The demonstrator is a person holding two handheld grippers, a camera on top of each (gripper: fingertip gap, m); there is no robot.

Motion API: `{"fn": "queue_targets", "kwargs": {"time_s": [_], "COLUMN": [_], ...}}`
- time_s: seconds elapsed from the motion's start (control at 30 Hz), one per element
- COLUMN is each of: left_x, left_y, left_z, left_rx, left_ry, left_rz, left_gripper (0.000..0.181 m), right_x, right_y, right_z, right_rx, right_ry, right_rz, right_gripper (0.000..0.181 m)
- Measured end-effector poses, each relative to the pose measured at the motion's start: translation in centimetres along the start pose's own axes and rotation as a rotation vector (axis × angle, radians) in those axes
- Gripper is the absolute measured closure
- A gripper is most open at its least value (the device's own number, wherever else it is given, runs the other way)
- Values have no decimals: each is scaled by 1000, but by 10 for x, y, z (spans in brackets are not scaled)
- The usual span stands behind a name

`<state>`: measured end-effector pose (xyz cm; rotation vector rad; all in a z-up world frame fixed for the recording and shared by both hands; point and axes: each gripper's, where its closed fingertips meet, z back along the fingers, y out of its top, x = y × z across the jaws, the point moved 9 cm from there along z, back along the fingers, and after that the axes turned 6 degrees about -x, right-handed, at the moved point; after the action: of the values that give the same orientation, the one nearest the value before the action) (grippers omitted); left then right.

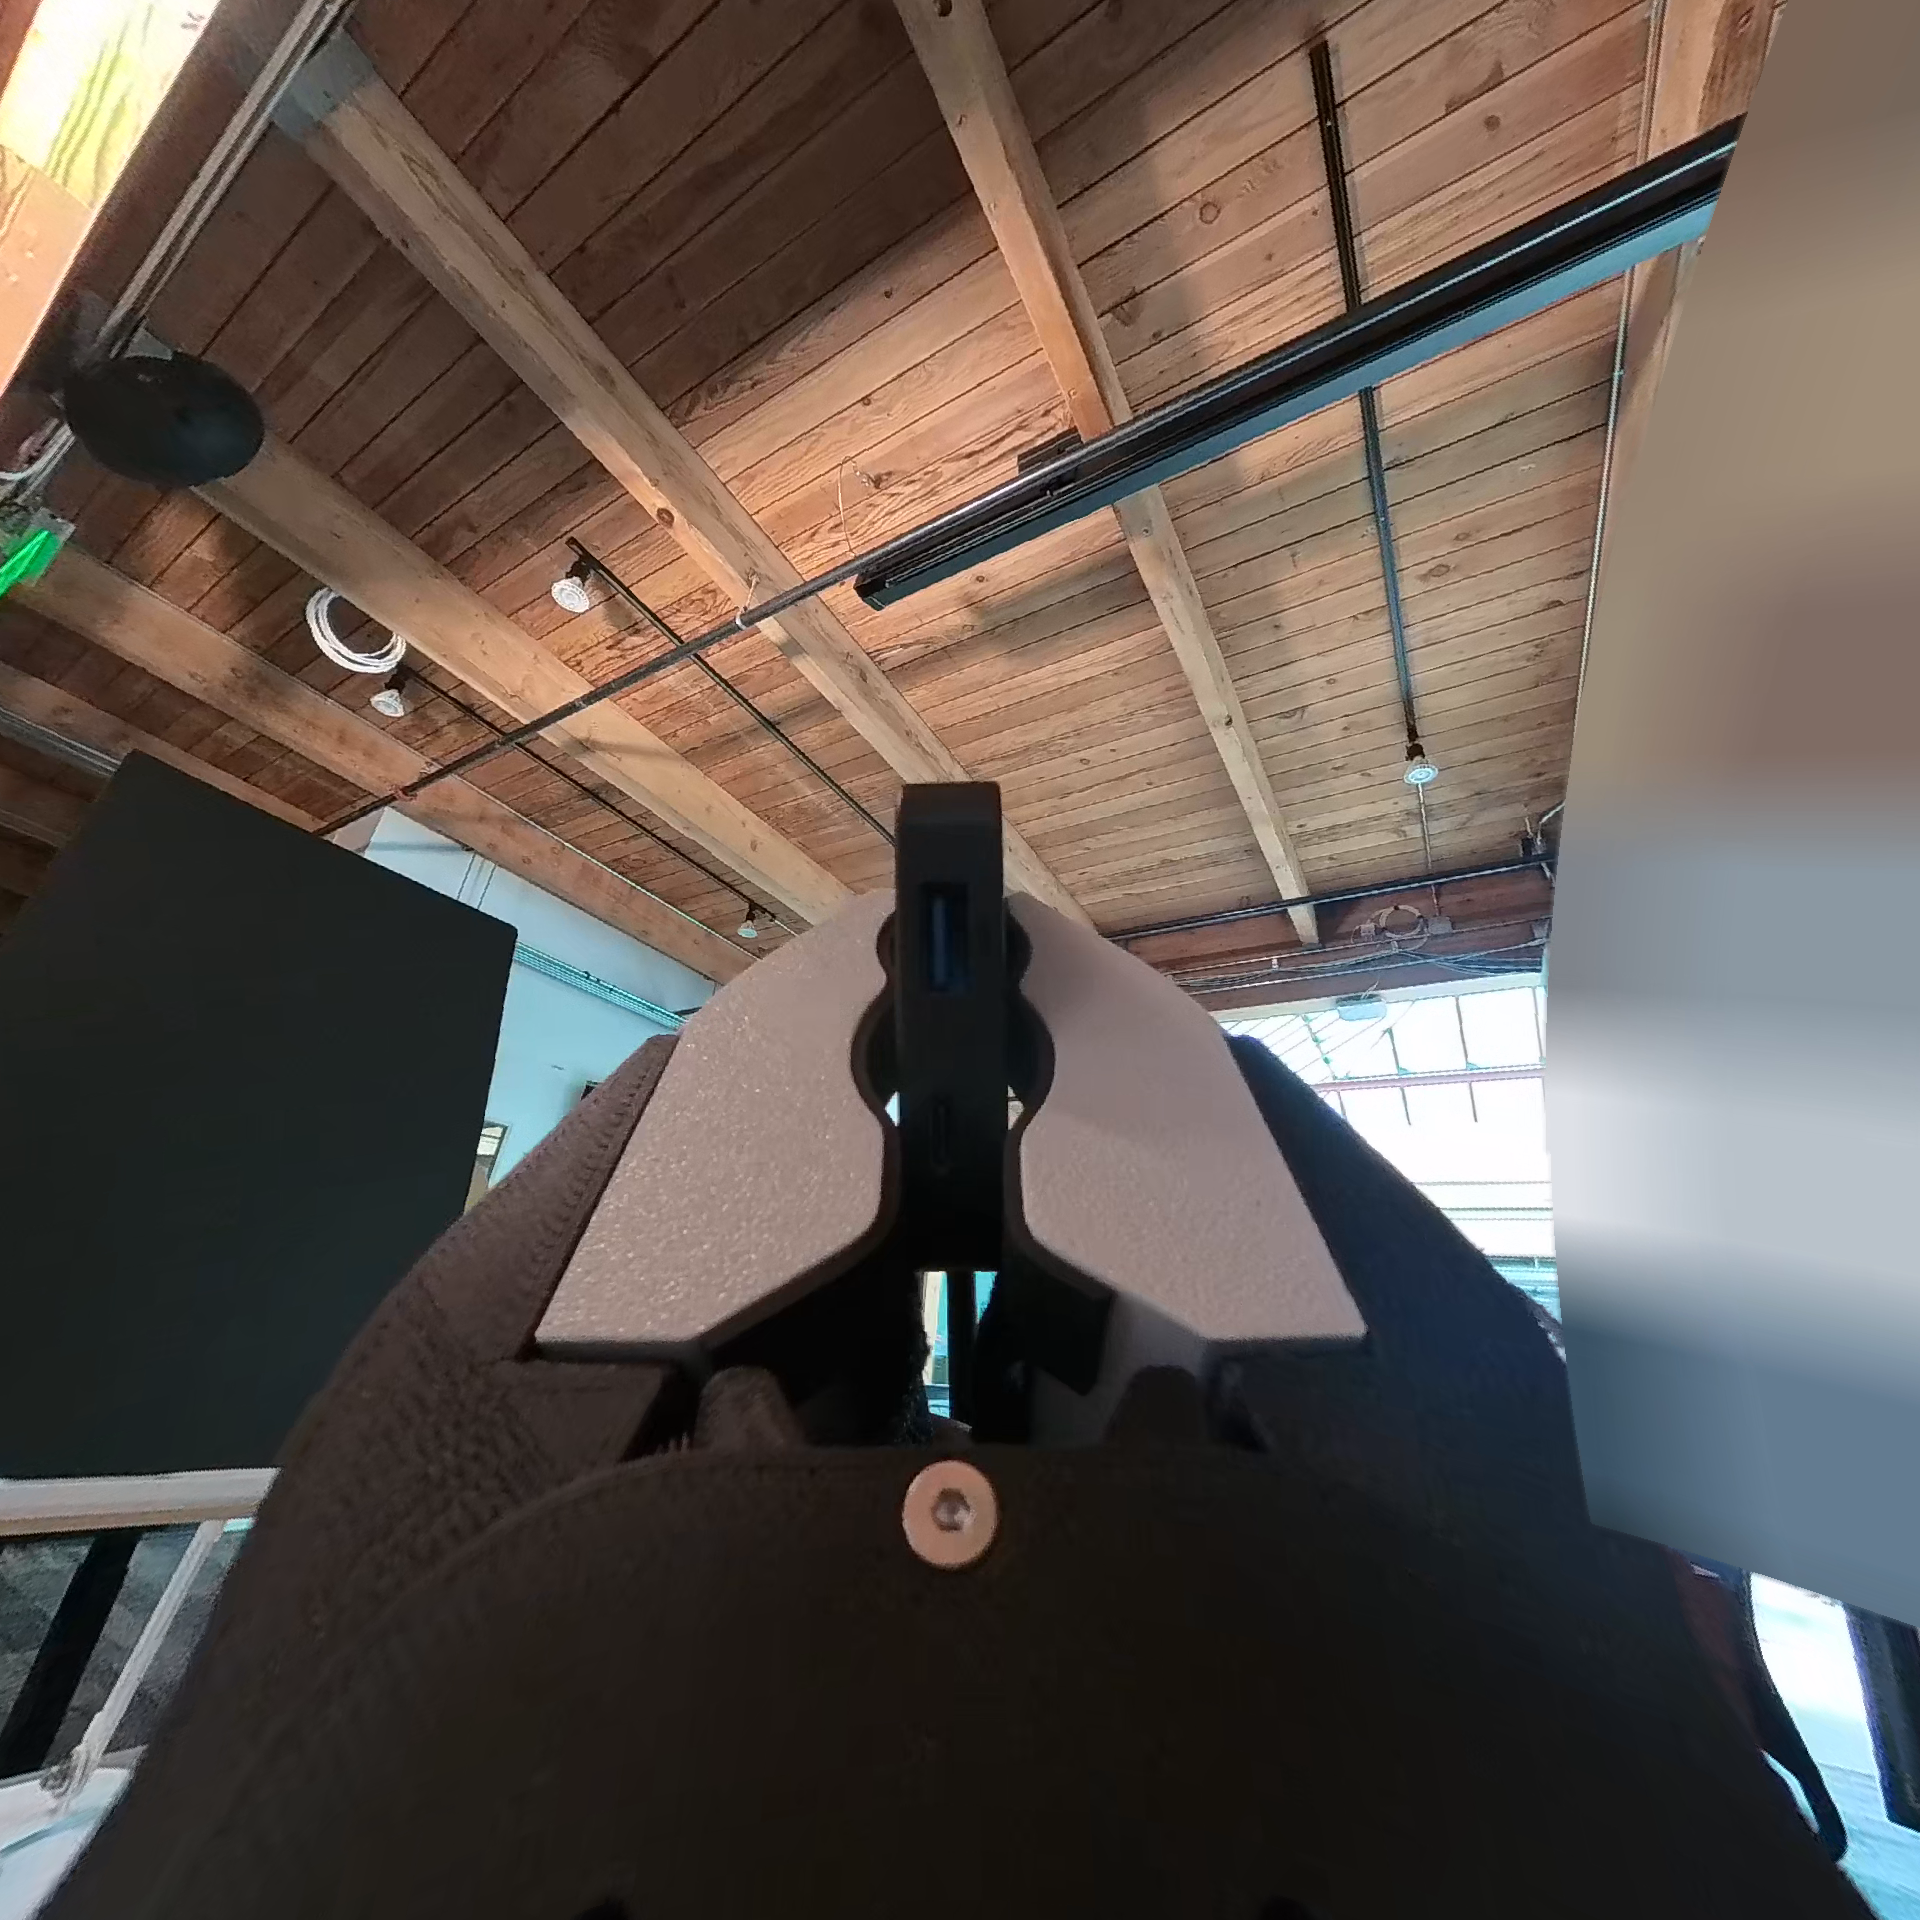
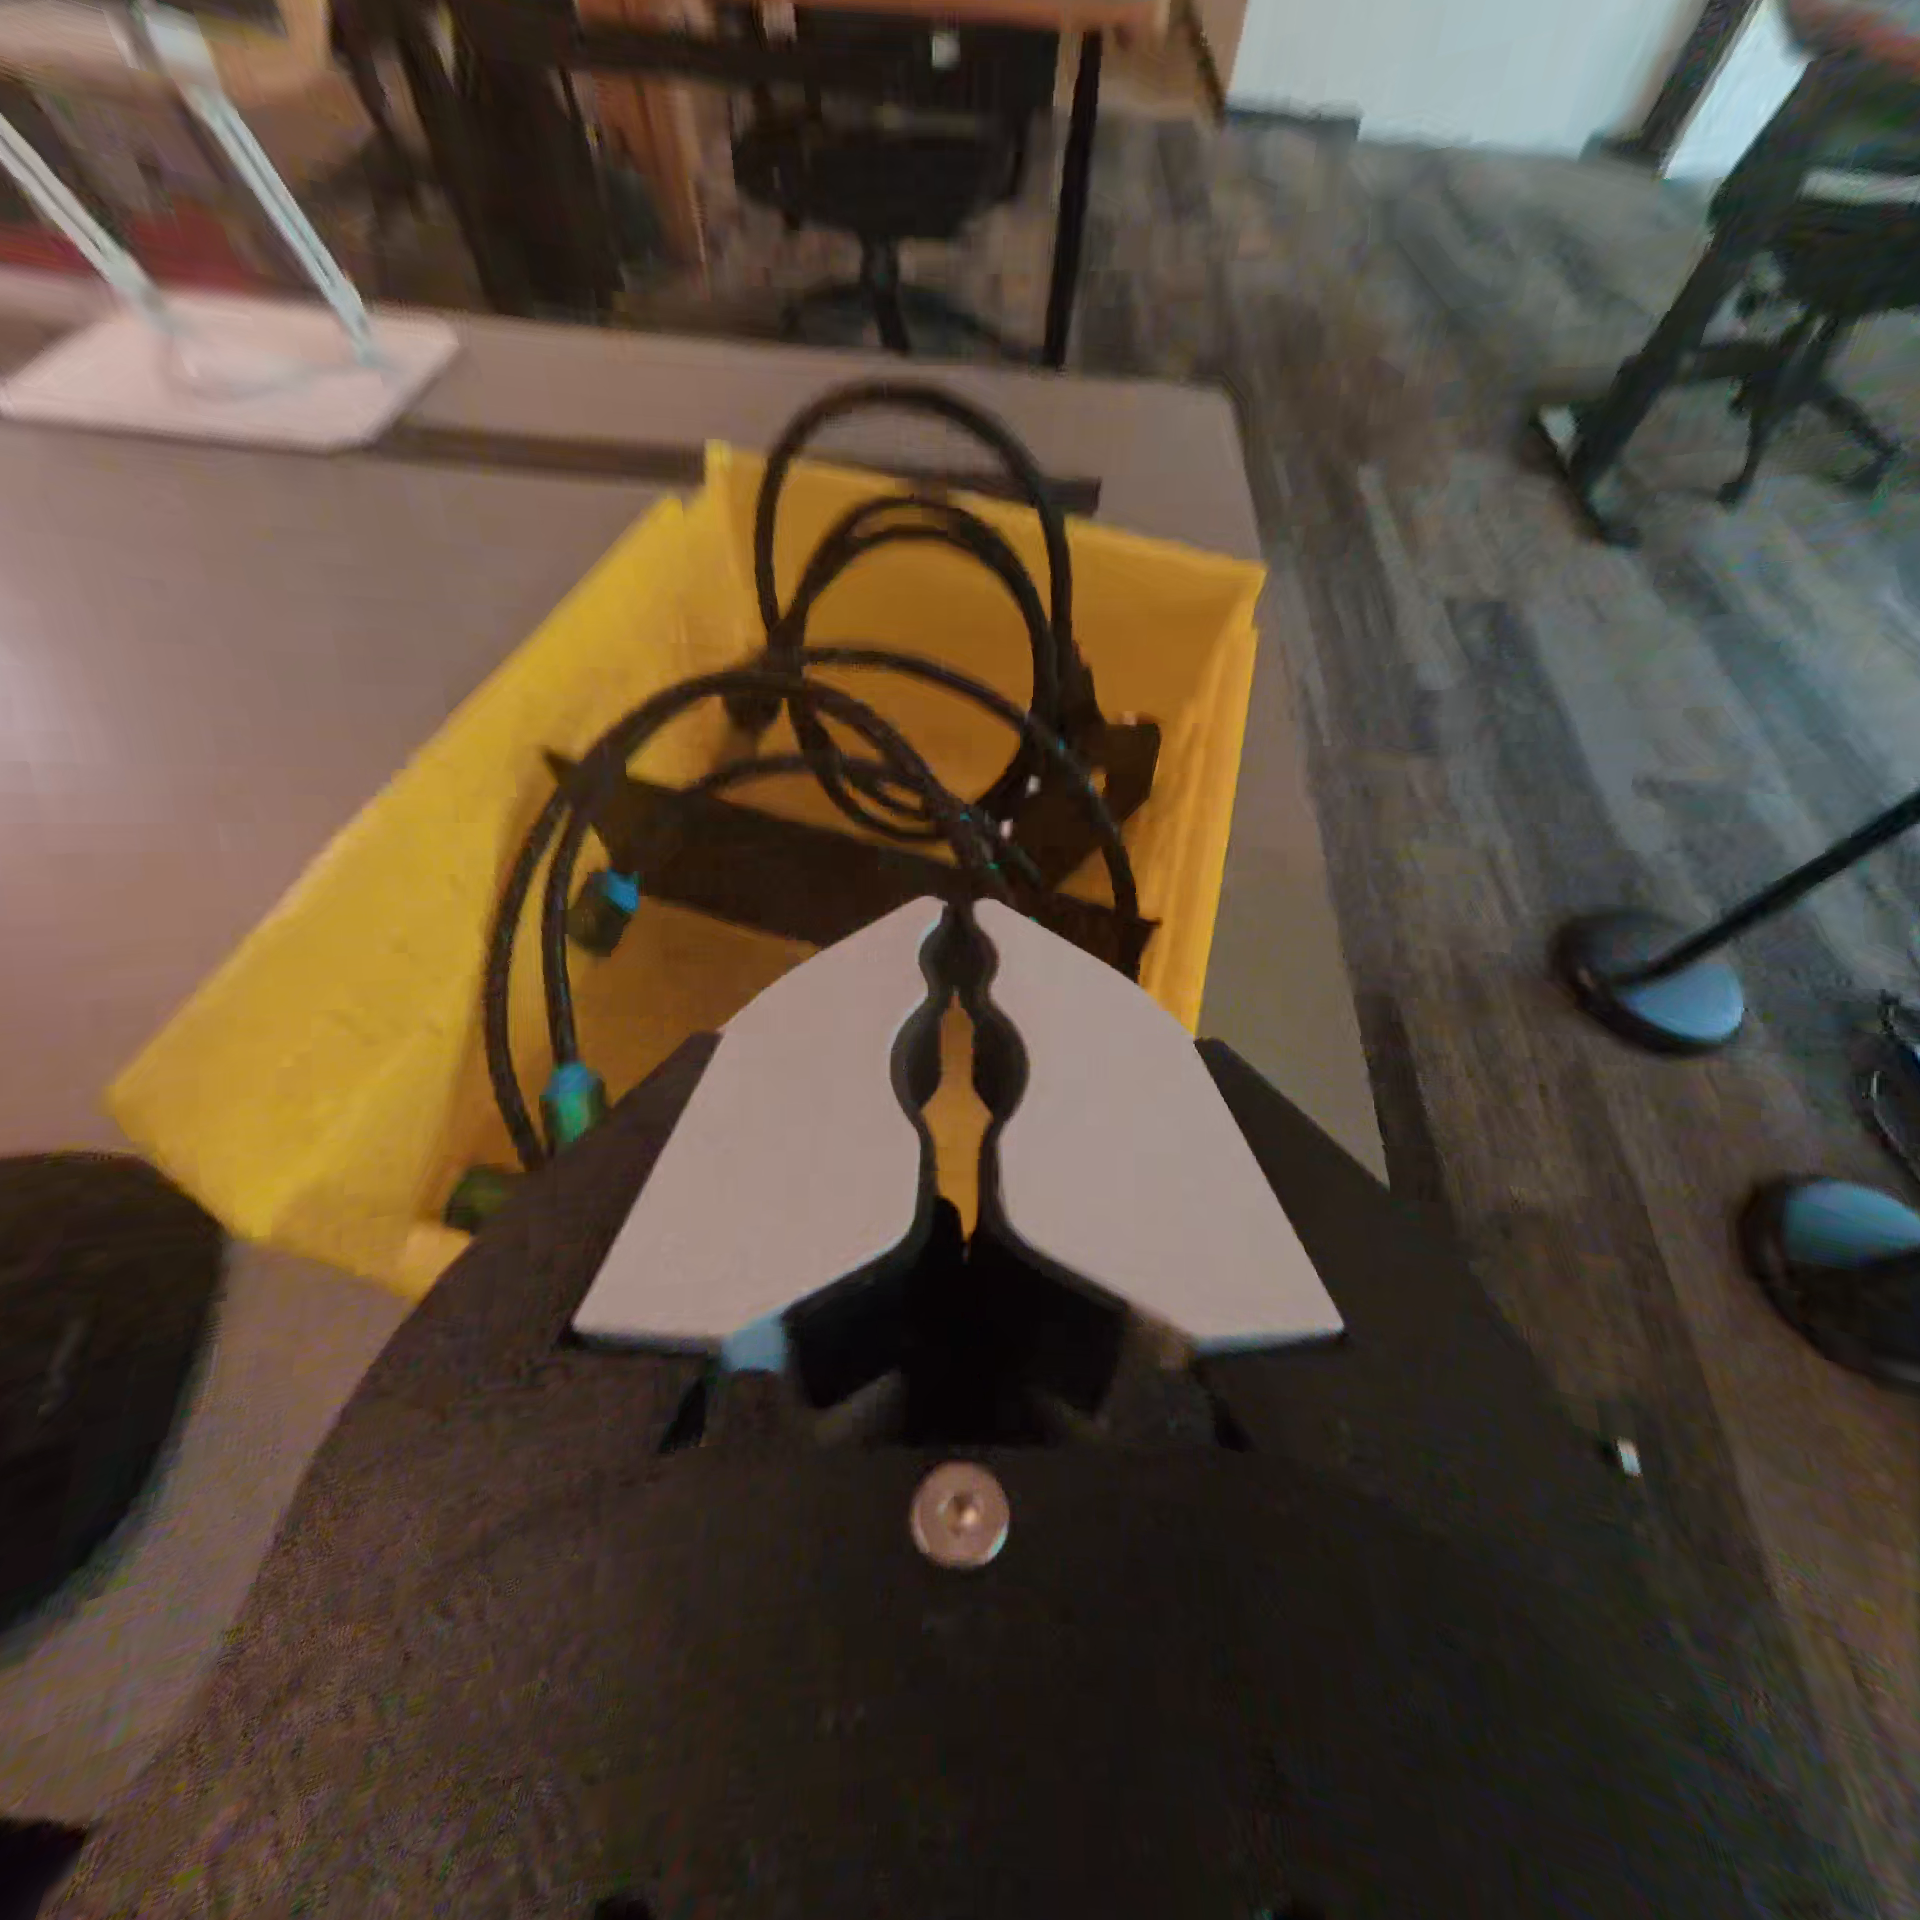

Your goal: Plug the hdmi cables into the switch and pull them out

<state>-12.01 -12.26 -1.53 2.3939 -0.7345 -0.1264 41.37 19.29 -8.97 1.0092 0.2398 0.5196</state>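
In the left wrist view my left gripper points up at the ceiling and is shut on a slim black switch. The switch stands on edge between the fingers, with a blue port and a small slot facing me. In the right wrist view my right gripper is over a yellow bin, its tips closed on a black braided HDMI cable. The cable loops rise out of the bin. Blue-green plugs hang at the bin's left side. Black packaging lies at the bin's bottom.
The bin sits on a grey table near its right edge; the floor drops off to the right. A white stand base is at the table's back left and a round black object at the near left. Chairs and desks stand beyond.
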Motion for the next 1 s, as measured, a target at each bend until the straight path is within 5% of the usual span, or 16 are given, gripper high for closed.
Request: {"fn": "queue_targets", "kwargs": {"time_s": [0.13,0.23,0.3,0.37,0.5,0.63,0.73,0.9,1.0], "left_x": [1,2,1,1,-3,-3,2,20,31], "left_y": [0,0,-2,-5,-14,-28,-40,-56,-66], "left_z": [0,0,-1,-2,-5,-10,-16,-20,-22], "left_rx": [1,0,-9,-40,-91,-193,-311,-372,-384], "left_ry": [-6,-12,-16,-25,-51,-88,-161,-274,-330], "left_rz": [-3,5,9,25,106,162,186,177,207], "left_gripper": [168,168,168,168,168,168,168,167,168], "right_x": [-7,-8,-21,-40,-97,-173,-230,-314,-348], "right_y": [-33,-27,-10,15,54,72,80,73,65], "right_z": [-14,-15,-7,7,44,71,77,63,52], "right_rx": [-395,-395,-232,9,647,884,959,670,567], "right_ry": [75,-9,51,94,164,636,951,1422,1507], "right_rz": [20,33,62,153,361,450,408,336,317], "right_gripper": [181,176,168,142,91,62,69,98,113]}}
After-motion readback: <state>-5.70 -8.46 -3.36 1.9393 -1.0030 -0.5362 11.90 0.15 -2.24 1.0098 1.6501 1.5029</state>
